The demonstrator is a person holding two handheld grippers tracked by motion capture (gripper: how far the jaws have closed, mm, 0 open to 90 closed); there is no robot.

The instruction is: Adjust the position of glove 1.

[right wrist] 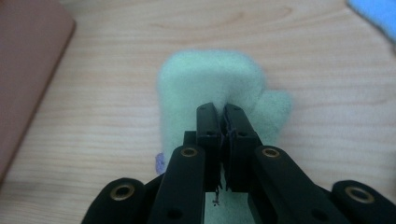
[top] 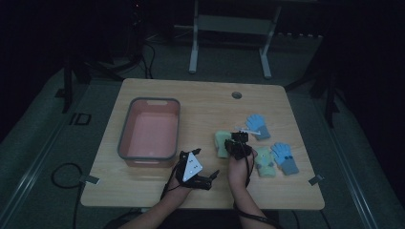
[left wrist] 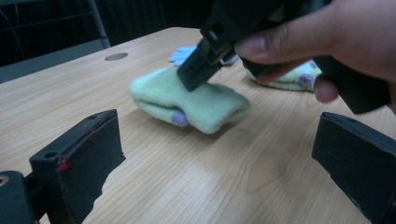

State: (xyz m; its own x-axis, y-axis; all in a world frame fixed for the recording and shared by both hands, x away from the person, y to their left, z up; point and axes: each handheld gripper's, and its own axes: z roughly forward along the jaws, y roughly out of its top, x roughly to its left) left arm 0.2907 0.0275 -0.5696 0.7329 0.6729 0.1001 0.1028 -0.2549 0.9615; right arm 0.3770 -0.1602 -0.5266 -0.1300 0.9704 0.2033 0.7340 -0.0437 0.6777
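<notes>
Both my right jaws press together on the green mitten right at their tips; my left jaws stand spread, empty.

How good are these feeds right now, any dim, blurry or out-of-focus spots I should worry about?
High view: dim overall, surroundings nearly black, the table and pink bin readable but soft. Left gripper view: brighter; the green mitten is slightly soft, the hand holding the right gripper large and blurred. Right gripper view: shut jaws sharp, the mitten behind them out of focus.
</notes>
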